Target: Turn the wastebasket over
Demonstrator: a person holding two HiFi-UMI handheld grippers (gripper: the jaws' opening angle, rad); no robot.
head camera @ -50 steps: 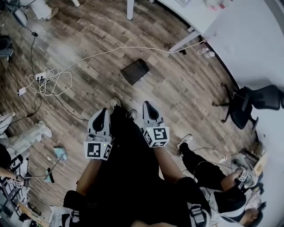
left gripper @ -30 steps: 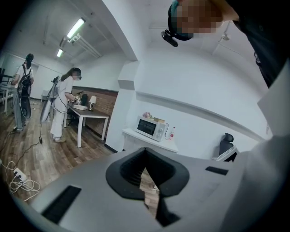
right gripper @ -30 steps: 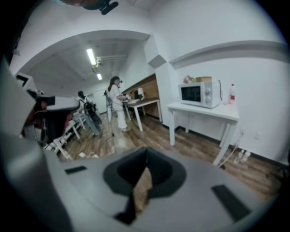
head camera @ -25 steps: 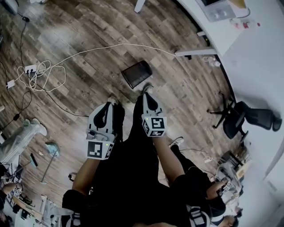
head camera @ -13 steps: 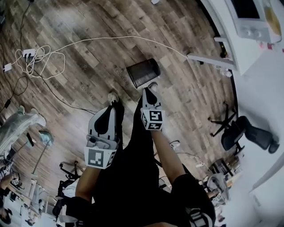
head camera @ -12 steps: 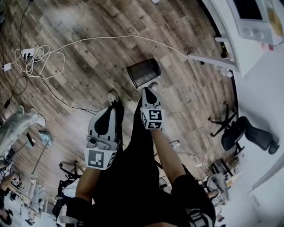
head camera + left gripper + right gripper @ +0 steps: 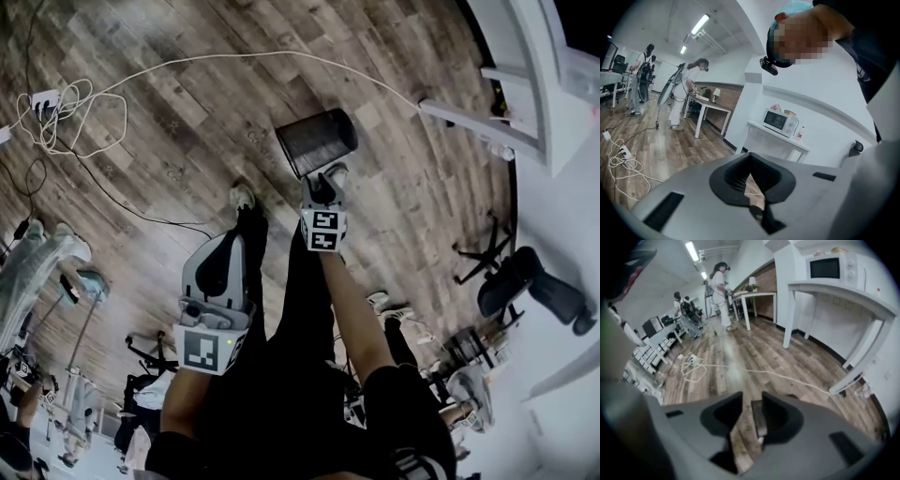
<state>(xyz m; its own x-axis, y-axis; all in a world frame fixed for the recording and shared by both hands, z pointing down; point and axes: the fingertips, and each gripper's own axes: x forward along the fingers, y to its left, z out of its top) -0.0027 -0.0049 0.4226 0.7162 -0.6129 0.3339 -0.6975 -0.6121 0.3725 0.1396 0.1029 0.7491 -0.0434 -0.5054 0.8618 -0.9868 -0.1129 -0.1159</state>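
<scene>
A dark mesh wastebasket (image 7: pixel 316 141) stands on the wooden floor just ahead of the person's feet in the head view. My right gripper (image 7: pixel 322 180) points steeply down, with its tip right at the basket's near edge. Its jaws are opening; in the right gripper view (image 7: pixel 746 404) only floor planks show in the gap, and the basket is hidden there. My left gripper (image 7: pixel 221 255) hangs lower left over the person's leg, well short of the basket. In the left gripper view (image 7: pixel 750 161) its jaws are shut with nothing in them.
A long white cable (image 7: pixel 234 64) crosses the floor behind the basket to a coiled bundle and power strip (image 7: pixel 56 108). A white desk leg (image 7: pixel 473 117) stands to the right, with a black office chair (image 7: pixel 525 286) nearer. A microwave (image 7: pixel 829 268) sits on the white table.
Both grippers have dropped towards the floor. The right one has reached forward to the wastebasket's near edge, while the left has stayed behind. The basket now looks nearer and larger.
</scene>
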